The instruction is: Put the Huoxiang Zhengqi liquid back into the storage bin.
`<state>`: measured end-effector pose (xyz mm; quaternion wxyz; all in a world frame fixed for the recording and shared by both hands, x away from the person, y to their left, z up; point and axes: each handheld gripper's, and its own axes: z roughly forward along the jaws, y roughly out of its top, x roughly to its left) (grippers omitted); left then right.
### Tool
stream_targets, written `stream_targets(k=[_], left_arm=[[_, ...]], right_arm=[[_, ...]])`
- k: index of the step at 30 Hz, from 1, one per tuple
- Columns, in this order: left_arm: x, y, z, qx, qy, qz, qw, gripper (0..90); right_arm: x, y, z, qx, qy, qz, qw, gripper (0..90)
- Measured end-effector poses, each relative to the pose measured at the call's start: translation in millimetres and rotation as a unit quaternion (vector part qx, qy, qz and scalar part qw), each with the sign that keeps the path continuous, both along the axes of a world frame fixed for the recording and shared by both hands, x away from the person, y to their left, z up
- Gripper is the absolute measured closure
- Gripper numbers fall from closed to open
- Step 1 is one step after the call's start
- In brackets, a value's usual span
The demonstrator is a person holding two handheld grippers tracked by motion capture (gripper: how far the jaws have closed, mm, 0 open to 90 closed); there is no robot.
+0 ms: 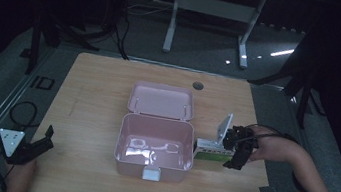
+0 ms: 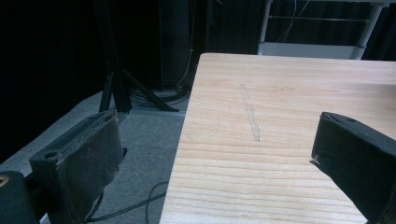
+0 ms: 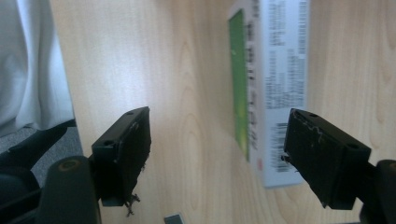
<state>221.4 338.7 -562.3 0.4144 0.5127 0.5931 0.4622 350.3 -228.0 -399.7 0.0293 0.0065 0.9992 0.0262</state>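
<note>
An open pink lunch box (image 1: 125,135) sits mid-table with its lid (image 1: 162,100) folded back and some clear plastic pieces inside. Just right of it lies a white and green carton (image 1: 208,152). My right gripper (image 1: 230,150) hovers at the carton's right end, open. In the right gripper view the carton (image 3: 275,70) lies ahead between the spread jaws, close to the right one, and the right gripper (image 3: 224,149) holds nothing. My left gripper (image 1: 47,140) rests open at the table's front left corner. The left gripper (image 2: 215,158) straddles the table's left edge (image 2: 184,140) with nothing between its jaws.
A round cable hole (image 1: 197,85) marks the table's far edge. Beyond the table stand a white desk frame (image 1: 211,6) and dark stands on the floor. Cables (image 1: 22,110) loop on the floor at the left. White cloth (image 3: 32,60) hangs by the front edge.
</note>
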Motion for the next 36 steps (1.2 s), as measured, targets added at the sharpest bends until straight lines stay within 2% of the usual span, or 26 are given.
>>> stream_targets(k=[7, 17, 24, 27, 36], left_arm=[[0.1, -0.1, 0.0, 0.001, 0.001, -0.001, 1.0000, 2.1], [0.3, -0.3, 0.0, 0.001, 0.002, -0.002, 1.0000, 2.1], [0.3, -0.3, 0.0, 0.002, 0.002, -0.002, 1.0000, 2.1], [0.4, -0.6, -0.1, 0.003, 0.002, -0.003, 1.0000, 2.1], [0.5, -0.7, -0.1, 0.004, 0.003, -0.005, 1.0000, 2.1]], right_arm=[[21.2, 2.5, 5.8, -0.002, 0.002, -0.007, 1.0000, 24.2], [41.9, 7.9, -9.6, -0.023, 0.012, -0.009, 0.9996, 27.8], [48.0, 11.3, -19.9, -0.032, 0.017, -0.005, 0.9993, 31.2], [50.0, 12.1, -24.9, -0.038, 0.011, -0.003, 0.9992, 32.0], [54.6, 13.2, -41.6, -0.047, 0.030, 0.001, 0.9984, 42.8]])
